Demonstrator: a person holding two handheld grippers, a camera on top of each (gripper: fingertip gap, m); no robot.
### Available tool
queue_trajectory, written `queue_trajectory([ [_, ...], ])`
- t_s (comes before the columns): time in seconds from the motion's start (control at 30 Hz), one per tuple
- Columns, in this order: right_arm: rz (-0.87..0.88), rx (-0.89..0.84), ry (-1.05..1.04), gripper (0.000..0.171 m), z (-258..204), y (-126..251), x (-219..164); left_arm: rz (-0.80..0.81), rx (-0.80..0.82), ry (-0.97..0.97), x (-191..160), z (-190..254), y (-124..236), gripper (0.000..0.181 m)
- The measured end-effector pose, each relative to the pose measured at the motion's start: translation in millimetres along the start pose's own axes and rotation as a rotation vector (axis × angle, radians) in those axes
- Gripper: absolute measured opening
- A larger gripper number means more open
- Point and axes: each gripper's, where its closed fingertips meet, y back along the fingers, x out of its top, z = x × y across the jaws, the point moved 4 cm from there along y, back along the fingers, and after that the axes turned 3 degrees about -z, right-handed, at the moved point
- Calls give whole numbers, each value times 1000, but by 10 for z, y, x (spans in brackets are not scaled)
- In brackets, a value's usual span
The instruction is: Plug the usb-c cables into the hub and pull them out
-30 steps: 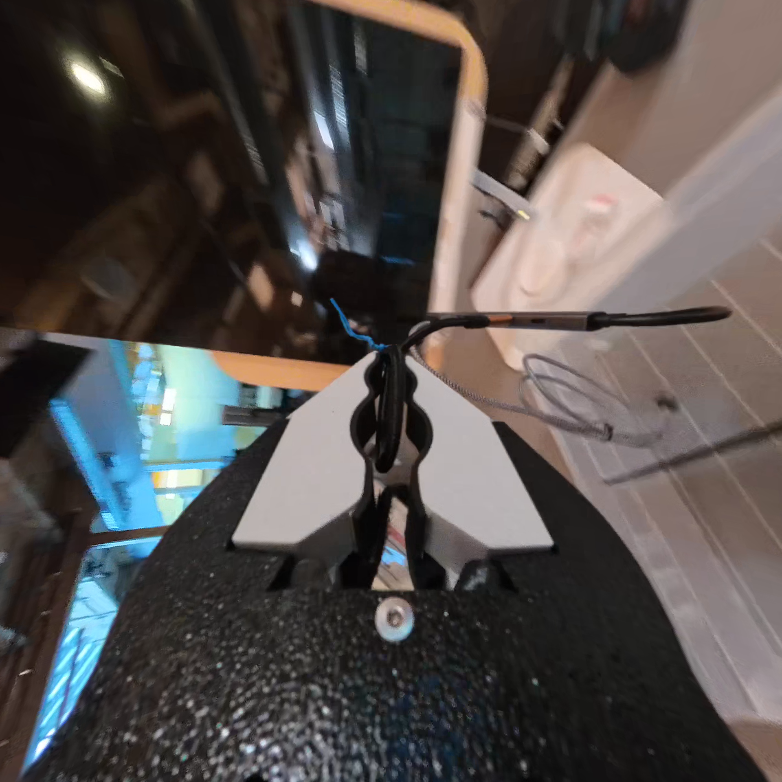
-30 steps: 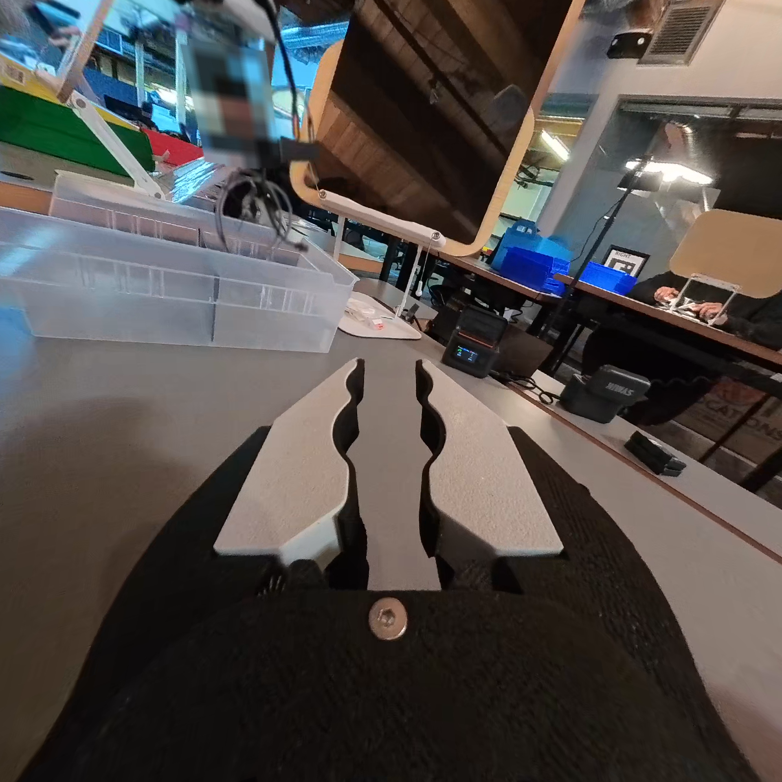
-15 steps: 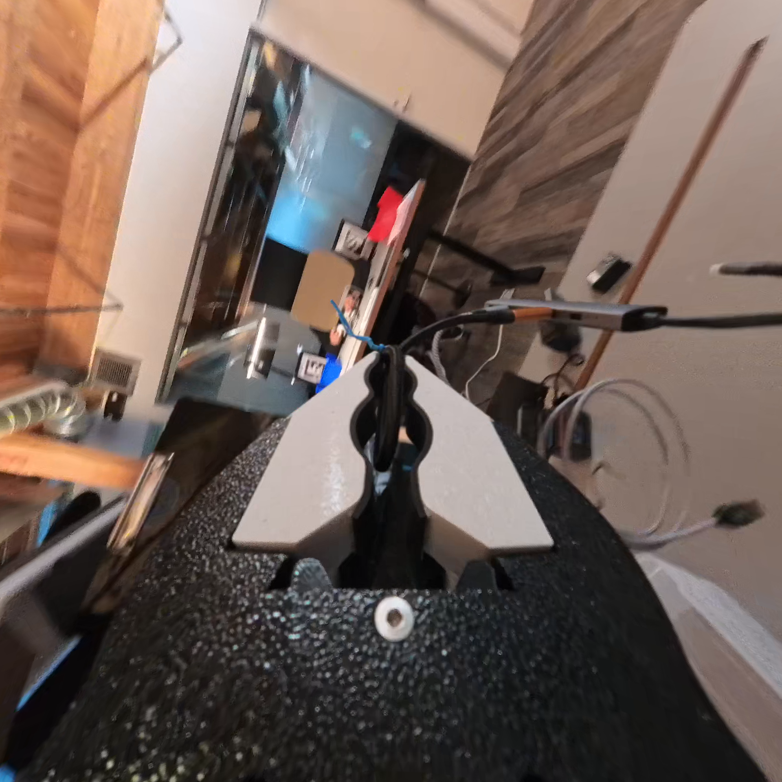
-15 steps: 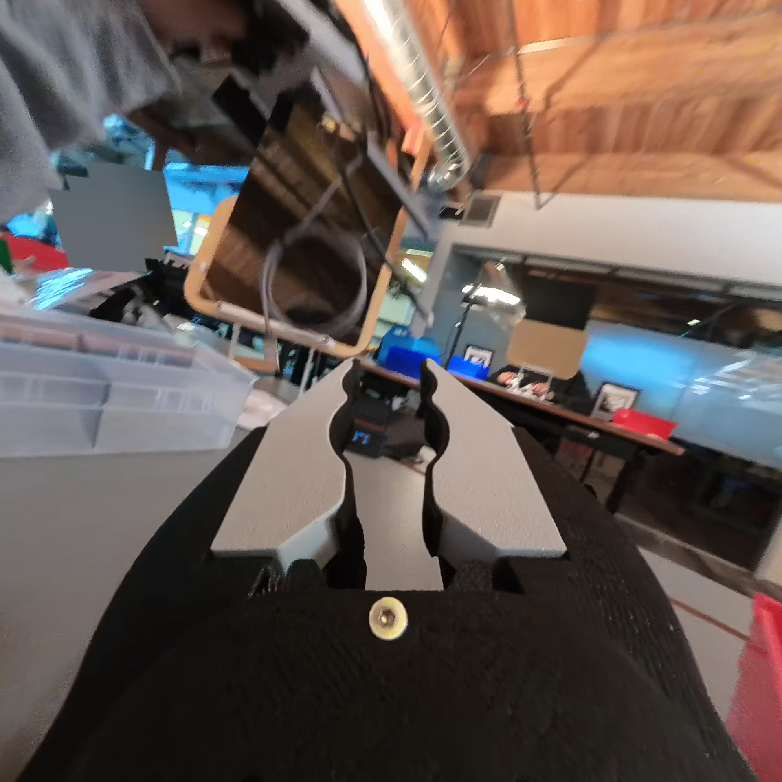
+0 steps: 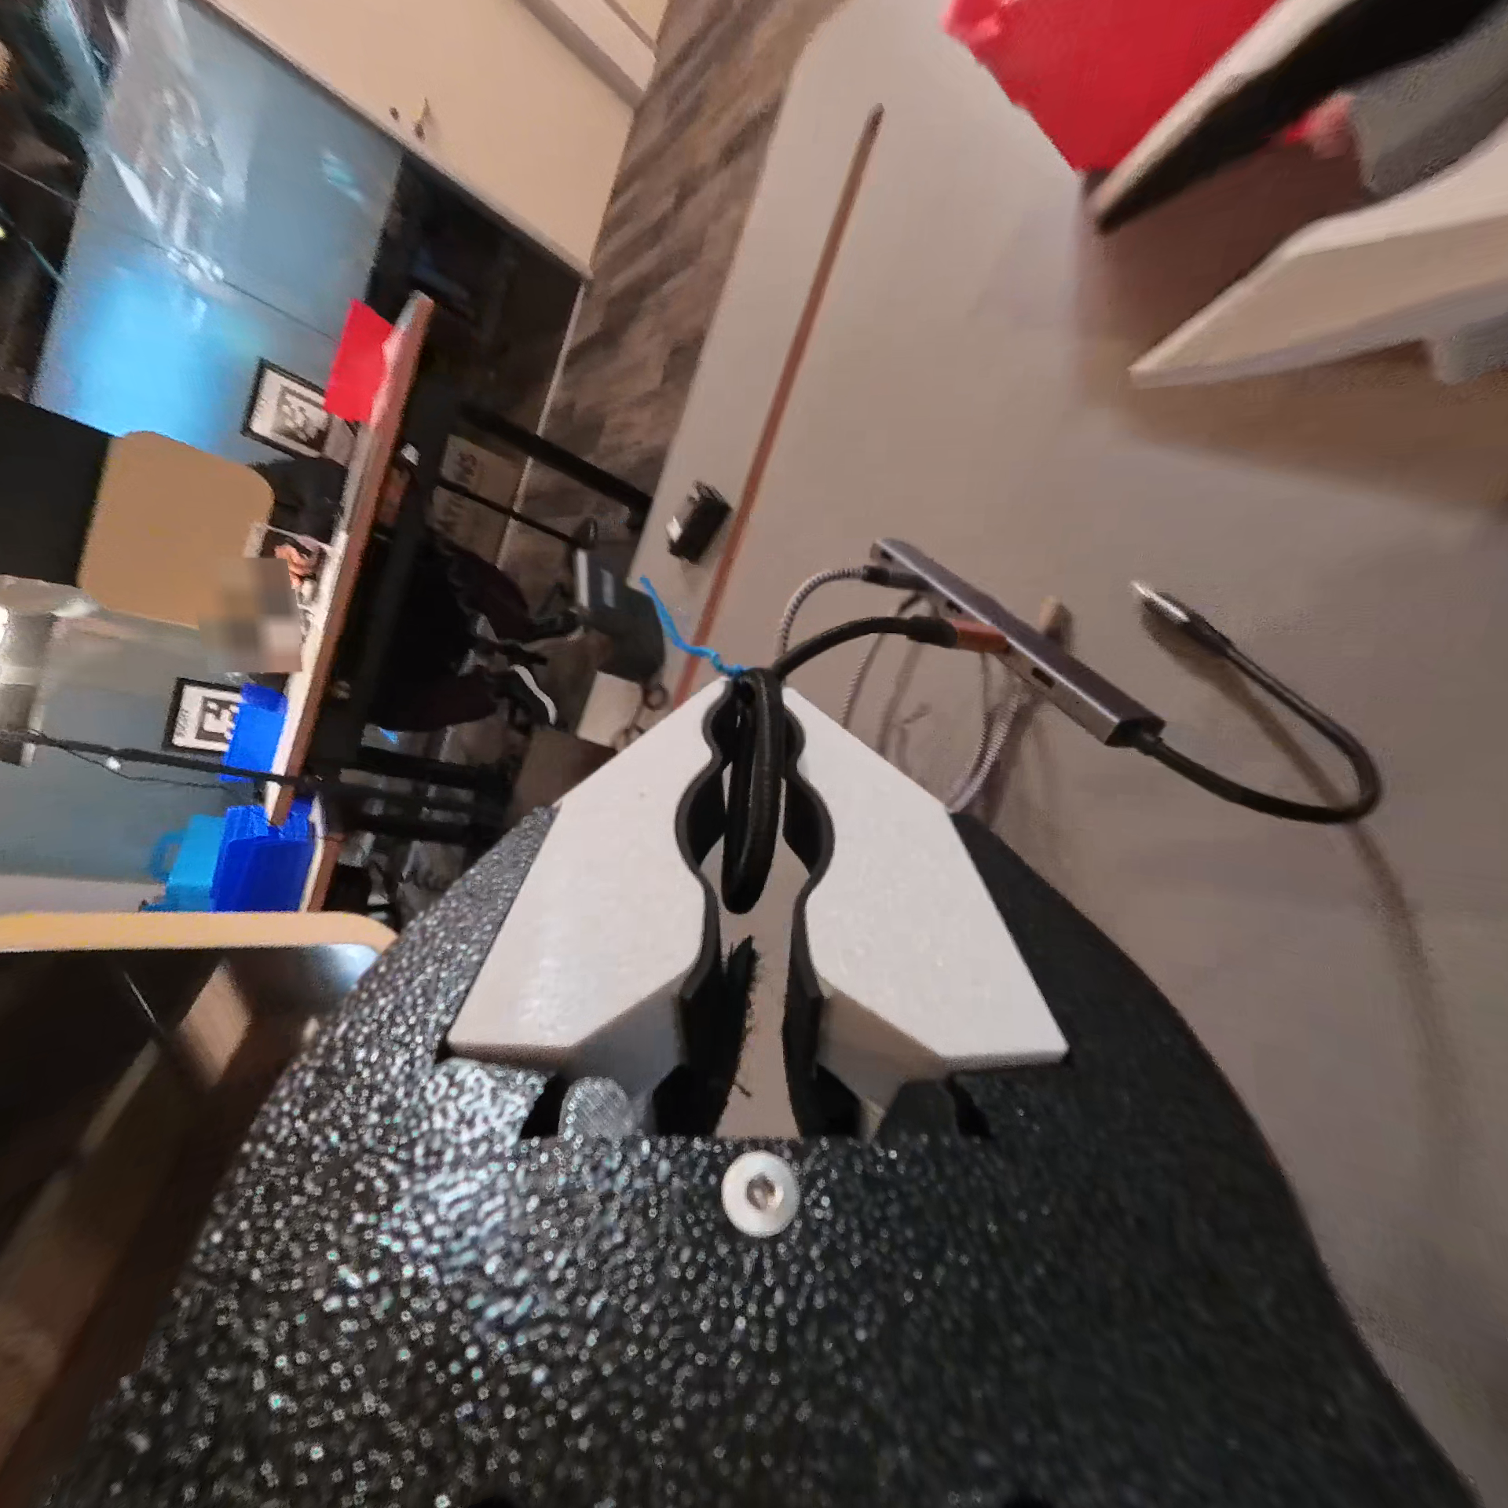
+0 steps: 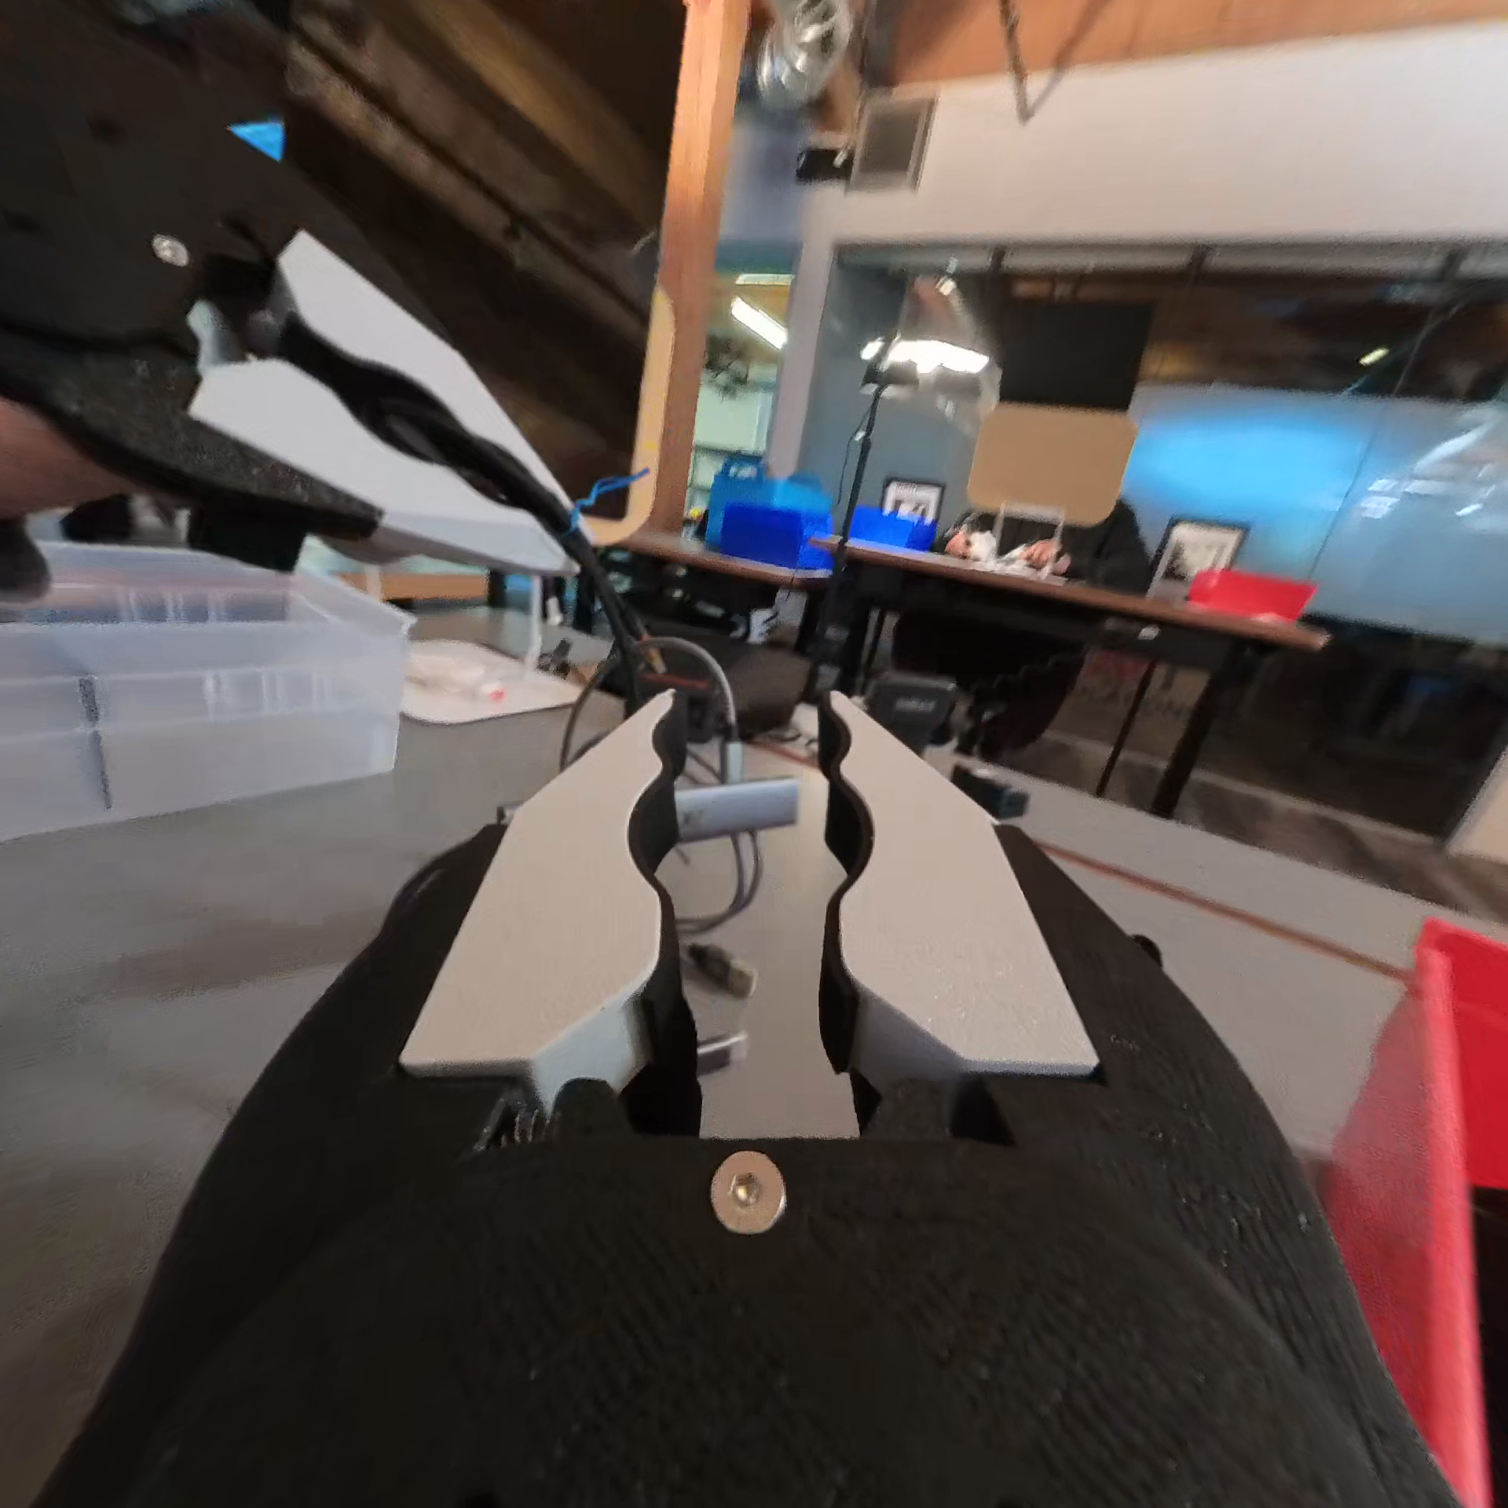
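Observation:
My left gripper [image 5: 755, 694] is shut on a bundled black usb-c cable [image 5: 755, 783] tied with a blue twist tie [image 5: 677, 632]. That cable's copper-coloured plug [image 5: 975, 636] sits in a side port of the grey hub [image 5: 1053, 669]. A grey braided cable [image 5: 820, 592] is plugged in near the hub's far end. The hub's own black lead [image 5: 1273, 791] curls away to the right. My right gripper [image 6: 747, 710] is open, and the hub [image 6: 734, 808] shows in the gap between its fingers, untouched. The left gripper [image 6: 367, 457] hangs above at the upper left of the right wrist view.
A clear plastic organiser box [image 6: 188, 694] stands at the left, with a white tray [image 6: 481, 677] behind it. A red bin [image 6: 1452, 1142] is at the right. Loose plugs [image 6: 718, 967] lie on the grey table [image 6: 204, 938]. A person sits at a far table [image 6: 1061, 555].
My left gripper kept its hold on the black cable and swung down toward the table, with the hub hanging from it. My right gripper tipped up, came back down at the hub, and opened slightly wider.

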Motion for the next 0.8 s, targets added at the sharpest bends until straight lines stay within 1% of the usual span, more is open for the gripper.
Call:
queue_trajectory([
  [0.07,-58,80,-40,33,-70,-54,-77,-61,-23,59,-143,151,-21,5],
  [0.13,-149,212,-107,40,-223,-110,-176,-69,-55,169,-233,225,-22,5],
  [0.2,-256,290,-199,60,-364,-165,-290,-54,-88,314,-292,237,-10,5],
  [0.23,-301,286,-242,73,-405,-193,-350,-43,-108,389,-310,237,-2,5],
  [0.27,-331,264,-281,90,-431,-218,-402,-33,-126,456,-327,235,6,5],
  [0.3,-352,265,-301,92,-480,-227,-437,-30,-143,515,-344,234,13,5],
  [0.37,-395,230,-244,89,-536,-236,-501,-22,-176,600,-360,241,21,4],
  [0.47,-471,165,-42,84,-561,-264,-582,-21,-204,654,-365,259,23,5],
  [0.53,-523,115,65,76,-541,-283,-649,-7,-227,682,-343,271,27,4],
  [0.6,-551,48,178,61,-469,-288,-685,17,-252,706,-305,282,46,4],
  [0.67,-519,-27,271,34,-359,-282,-636,51,-289,728,-253,302,89,5],
  [0.73,-488,-61,317,10,-276,-271,-576,89,-334,748,-197,332,148,5],
  [0.8,-488,-52,334,10,-236,-277,-564,132,-379,747,-132,370,209,4],
])
